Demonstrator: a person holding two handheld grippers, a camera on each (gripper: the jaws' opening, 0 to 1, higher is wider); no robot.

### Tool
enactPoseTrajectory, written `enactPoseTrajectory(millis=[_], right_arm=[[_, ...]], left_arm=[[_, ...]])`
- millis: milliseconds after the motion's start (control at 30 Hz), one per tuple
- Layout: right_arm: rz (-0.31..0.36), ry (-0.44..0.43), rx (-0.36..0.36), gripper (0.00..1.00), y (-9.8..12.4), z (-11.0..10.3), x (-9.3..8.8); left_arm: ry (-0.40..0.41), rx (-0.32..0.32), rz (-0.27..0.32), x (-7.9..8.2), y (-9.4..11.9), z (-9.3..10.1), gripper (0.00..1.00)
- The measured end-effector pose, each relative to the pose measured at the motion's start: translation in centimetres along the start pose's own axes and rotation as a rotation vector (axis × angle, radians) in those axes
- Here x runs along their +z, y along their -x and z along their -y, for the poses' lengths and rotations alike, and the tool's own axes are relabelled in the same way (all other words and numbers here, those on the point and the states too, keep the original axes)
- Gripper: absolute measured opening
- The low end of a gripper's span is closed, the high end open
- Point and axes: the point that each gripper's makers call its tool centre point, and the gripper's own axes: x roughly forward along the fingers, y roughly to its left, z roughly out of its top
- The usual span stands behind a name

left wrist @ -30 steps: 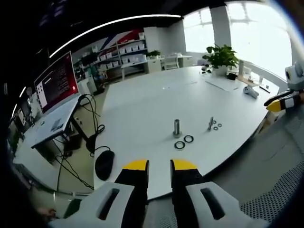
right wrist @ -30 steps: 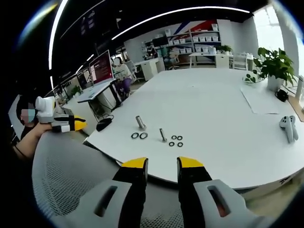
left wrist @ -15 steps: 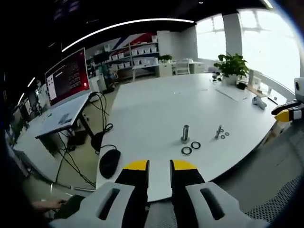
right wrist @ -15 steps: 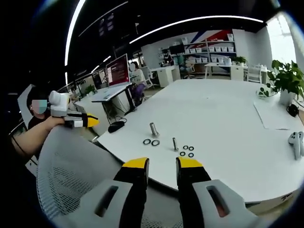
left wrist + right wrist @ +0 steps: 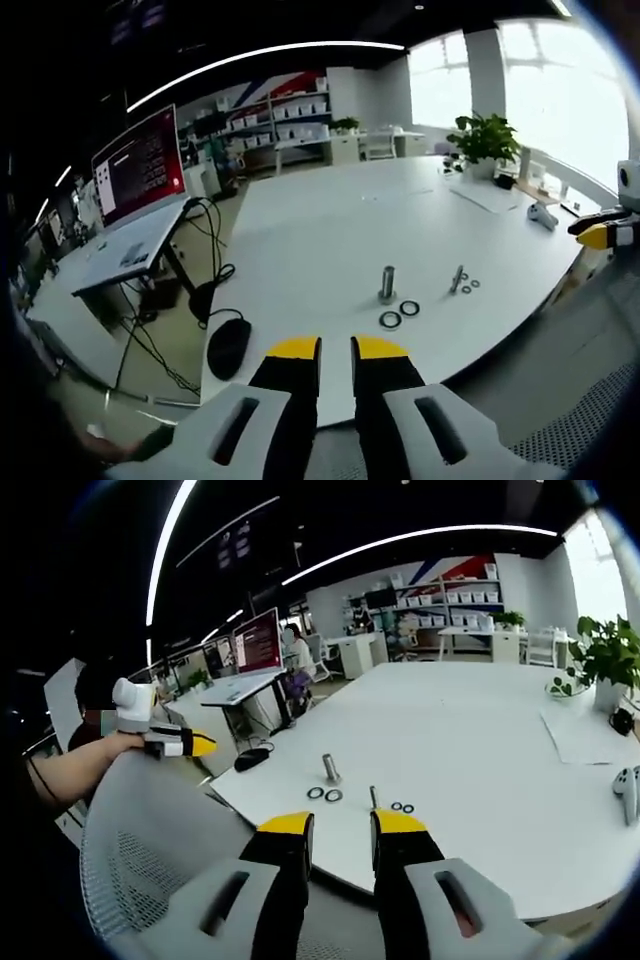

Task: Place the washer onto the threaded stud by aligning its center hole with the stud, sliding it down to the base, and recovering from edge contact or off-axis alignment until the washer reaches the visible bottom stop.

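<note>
Held left gripper [image 5: 335, 350] short of the table [image 5: 300, 230] edge, jaws a sliver apart, empty. Held right gripper [image 5: 342, 825] likewise, jaws parted a little, nothing pinched. Found two dark washers [image 5: 390, 319] flat on the white top, just before the upright threaded stud [image 5: 387, 283] (thinner stud [image 5: 458, 279] and smaller washers [image 5: 470, 285] beside). Judged the washers light, stiff, thin and slippery; reckoned a pinch across the outer rim best, hole left free.

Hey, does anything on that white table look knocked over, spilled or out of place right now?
Nothing stands out. The thick stud and thin stud both stand upright on the white table, and the two large washers lie flat beside the thick one. Small washers lie flat near the thin stud.
</note>
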Motion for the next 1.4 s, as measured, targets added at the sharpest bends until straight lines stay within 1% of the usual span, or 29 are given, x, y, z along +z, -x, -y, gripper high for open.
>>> enactPoseTrajectory(millis=[67, 167, 233, 333, 433, 600, 833, 867, 933, 967, 1000, 1033, 1100, 1133, 1167, 1233, 1300, 1400], right_arm=[[0.004, -0.007, -0.008, 0.26, 0.1, 0.1, 0.0], [0.009, -0.019, -0.009, 0.26, 0.2, 0.2, 0.0], [0.004, -0.02, -0.004, 0.26, 0.2, 0.2, -0.1], [0.002, -0.022, 0.001, 0.25, 0.1, 0.1, -0.1], [0.001, -0.019, 0.001, 0.25, 0.0, 0.0, 0.0], [-0.009, -0.012, 0.013, 0.25, -0.1, -0.1, -0.1], [0.003, -0.023, 0.016, 0.25, 0.1, -0.1, -0.1], [-0.007, -0.021, 0.026, 0.25, 0.0, -0.3, -0.1], [-0.088, -0.035, 0.066, 0.25, -0.2, -0.8, -1.3], [-0.111, -0.033, 0.07, 0.25, -0.2, -0.8, -1.7], [-0.095, -0.019, 0.054, 0.25, -0.3, -0.7, -1.4], [-0.086, -0.02, 0.053, 0.25, -0.2, -0.7, -1.3], [-0.071, -0.032, 0.06, 0.25, 0.0, -0.8, -1.3], [-0.073, -0.033, 0.061, 0.25, 0.0, -0.8, -1.3], [-0.078, -0.034, 0.065, 0.25, 0.0, -0.9, -1.4], [-0.072, -0.032, 0.065, 0.25, 0.0, -0.9, -1.3], [-0.068, -0.031, 0.065, 0.25, 0.0, -0.9, -1.2], [-0.059, -0.037, 0.067, 0.25, 0.1, -1.0, -1.1]], left_arm=[[-0.008, -0.011, -0.01, -0.1, -0.1, 0.3, 0.1], [-0.049, -0.015, -0.042, -0.5, -0.2, 0.5, 0.09], [-0.043, -0.021, -0.043, -0.4, 0.1, 0.9, 0.09], [-0.006, -0.005, -0.031, -0.3, 0.0, 0.3, 0.07], [0.007, -0.002, -0.023, -0.3, -0.1, -0.4, 0.06], [0.008, -0.005, -0.033, -0.6, -0.2, -0.2, 0.06], [0.007, -0.011, -0.039, -0.7, -0.2, 0.0, 0.06], [0.005, -0.013, -0.04, -0.7, -0.2, 0.1, 0.06], [0.002, -0.015, -0.048, -0.8, -0.2, 0.3, 0.06], [0.004, -0.013, -0.049, -0.8, -0.1, 0.3, 0.05], [0.016, -0.006, -0.034, -0.5, -0.1, 0.1, 0.05], [0.017, -0.012, -0.026, -0.4, -0.1, 0.3, 0.05], [0.005, -0.024, -0.041, -0.5, -0.1, 0.8, 0.05], [-0.015, -0.024, -0.066, -0.9, -0.1, 0.9, 0.05], [-0.024, -0.024, -0.064, -0.8, -0.1, 1.0, 0.04], [-0.01, -0.017, -0.044, -0.5, -0.3, 0.5, 0.04], [-0.011, -0.021, -0.047, -0.5, -0.3, 0.5, 0.04], [-0.068, -0.058, -0.044, -0.4, -0.2, 1.5, 0.03]])
